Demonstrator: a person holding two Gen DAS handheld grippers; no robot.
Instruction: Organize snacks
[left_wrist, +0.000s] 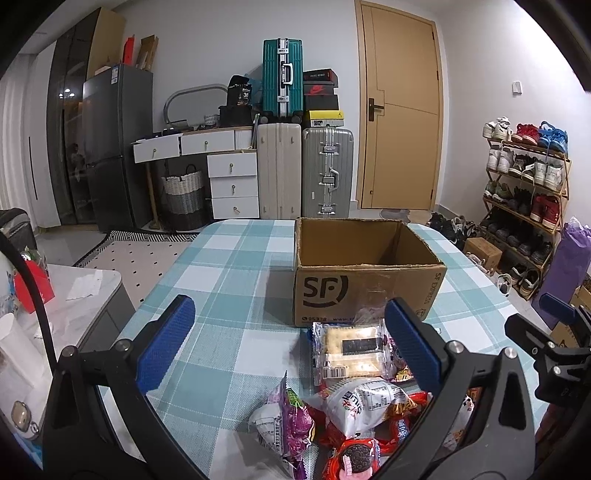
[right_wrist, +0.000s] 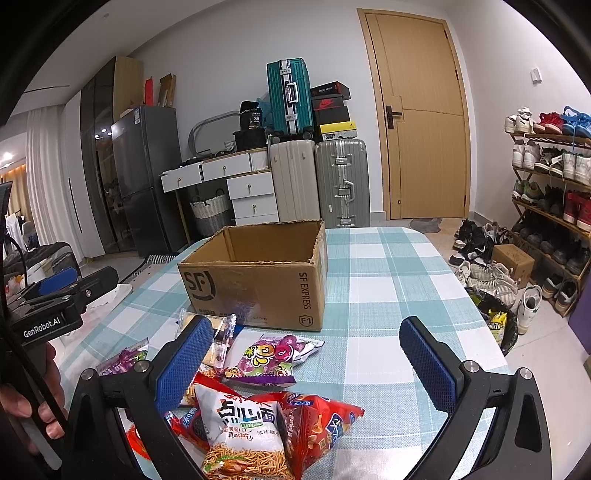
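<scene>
On the desk (left_wrist: 229, 266), covered in a teal-and-white checked cloth, an open-topped cardboard box (left_wrist: 365, 295) with SF print stands upright; nothing shows inside from either view. Snack pile sits on the near side of the box, loose on the cloth.

My left gripper (left_wrist: 290, 345) is spread wide, holding nothing, hovering over the pile. Its left pad is over bare cloth, its right pad (left_wrist: 413, 347) overlaps the cracker pack (left_wrist: 349, 350), which lies just in front of the box; contact I can't tell. Nearer to me: a white bag (left_wrist: 364, 404), a purple bag (left_wrist: 286, 424), red packets underneath, and a red cookie pack (left_wrist: 354, 459) at the bottom edge.

My right gripper (right_wrist: 306, 363) is also released wide, nothing between the pads. Below it lie a noodle snack bag (right_wrist: 245, 435) resting on a red chip bag (right_wrist: 317, 421), and a purple candy bag (right_wrist: 269, 356) a bit farther out, toward the box. Left pad (right_wrist: 184, 363) sits in front of a clear wrapped pack.

Right view also catches the left gripper's body at the left edge, with fingers of my hand (right_wrist: 26, 402) around its handle. Suitcases, a door (left_wrist: 400, 110) and a shoe rack (left_wrist: 524, 195) stand behind the desk.
</scene>
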